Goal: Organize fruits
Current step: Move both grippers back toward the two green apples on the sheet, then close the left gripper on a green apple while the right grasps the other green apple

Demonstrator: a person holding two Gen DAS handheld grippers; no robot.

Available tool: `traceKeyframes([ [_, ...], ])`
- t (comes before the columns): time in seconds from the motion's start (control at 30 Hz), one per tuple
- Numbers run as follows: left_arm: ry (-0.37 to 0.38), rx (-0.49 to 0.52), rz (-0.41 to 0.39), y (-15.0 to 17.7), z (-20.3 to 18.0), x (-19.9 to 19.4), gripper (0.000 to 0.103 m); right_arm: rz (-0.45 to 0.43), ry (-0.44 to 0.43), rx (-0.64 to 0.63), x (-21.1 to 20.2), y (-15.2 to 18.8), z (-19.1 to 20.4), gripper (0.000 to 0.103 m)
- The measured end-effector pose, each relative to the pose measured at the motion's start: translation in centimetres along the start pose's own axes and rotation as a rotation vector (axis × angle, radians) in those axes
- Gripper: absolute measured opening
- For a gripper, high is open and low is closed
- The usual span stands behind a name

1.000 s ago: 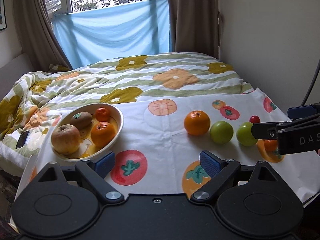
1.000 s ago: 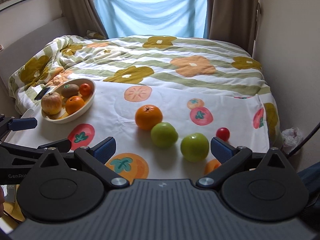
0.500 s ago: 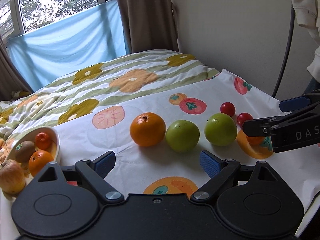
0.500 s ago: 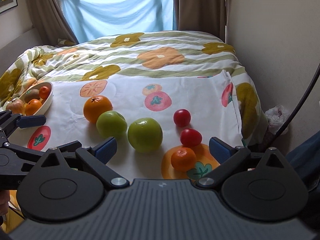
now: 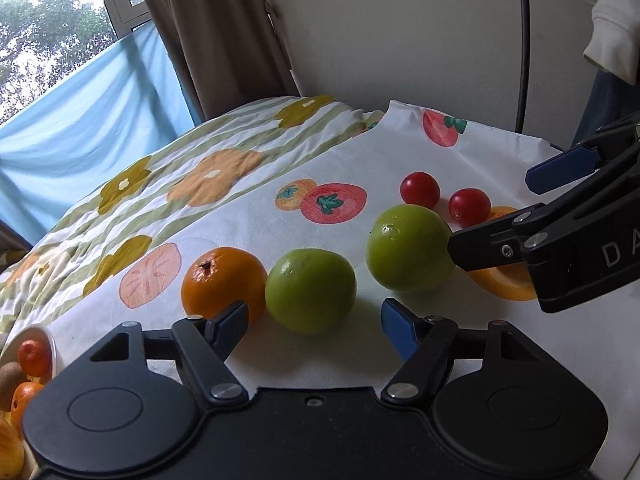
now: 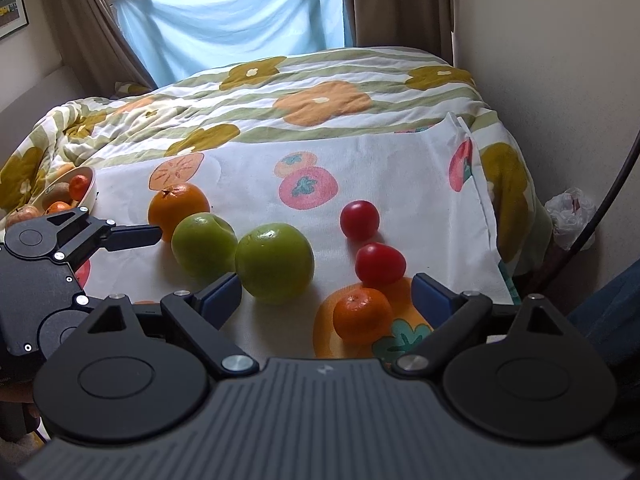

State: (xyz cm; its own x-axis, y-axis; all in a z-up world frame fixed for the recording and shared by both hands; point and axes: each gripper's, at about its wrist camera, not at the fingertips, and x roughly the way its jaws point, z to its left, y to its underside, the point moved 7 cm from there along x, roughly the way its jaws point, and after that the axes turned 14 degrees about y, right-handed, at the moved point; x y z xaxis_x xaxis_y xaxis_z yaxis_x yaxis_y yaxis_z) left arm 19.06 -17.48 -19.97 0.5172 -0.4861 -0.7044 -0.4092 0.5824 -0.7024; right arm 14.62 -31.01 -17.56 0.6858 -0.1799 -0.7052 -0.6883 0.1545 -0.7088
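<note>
On the fruit-print cloth (image 5: pixel 352 152) lie a large orange (image 5: pixel 222 280), two green apples (image 5: pixel 310 290) (image 5: pixel 408 248) and two red tomatoes (image 5: pixel 420 189) (image 5: pixel 469 206). My left gripper (image 5: pixel 314 324) is open, its jaws straddling the nearer green apple without touching. My right gripper (image 6: pixel 326 294) is open, with a small tangerine (image 6: pixel 362 314) between its jaws and the right green apple (image 6: pixel 274 262) by its left finger. A white bowl (image 6: pixel 90 194) at the far left holds several fruits.
The cloth (image 6: pixel 400 160) lies on a flowered bedspread (image 6: pixel 300 92). A wall runs close along the right side, with a black cable (image 5: pixel 520 40) and a plastic bag (image 6: pixel 570 212) on the floor. Curtains and a blue sheet hang behind.
Both grippers moved right and forward towards the loose fruit. The left now straddles the nearer green apple; the right closed in on the tangerine. The bowl has slid to the left edge.
</note>
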Motion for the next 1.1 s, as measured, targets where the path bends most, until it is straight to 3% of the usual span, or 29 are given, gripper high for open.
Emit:
traceKeyframes([
  [0.23, -0.013, 0.057, 0.0, -0.5, -0.3, 0.8, 0.071, -0.002, -0.034, -0.039, 0.6, 0.0, 1.0, 0.099],
  [0.43, -0.04, 0.087, 0.001, -0.8, -0.1, 1.2, 0.058, -0.003, -0.049, -0.065, 1.3, -0.4, 1.6, 0.097],
  [1.1, -0.04, 0.053, 0.022, 0.2, -0.2, 0.1, 0.058, 0.012, -0.108, -0.128, 3.3, -0.9, 3.6, 0.087],
])
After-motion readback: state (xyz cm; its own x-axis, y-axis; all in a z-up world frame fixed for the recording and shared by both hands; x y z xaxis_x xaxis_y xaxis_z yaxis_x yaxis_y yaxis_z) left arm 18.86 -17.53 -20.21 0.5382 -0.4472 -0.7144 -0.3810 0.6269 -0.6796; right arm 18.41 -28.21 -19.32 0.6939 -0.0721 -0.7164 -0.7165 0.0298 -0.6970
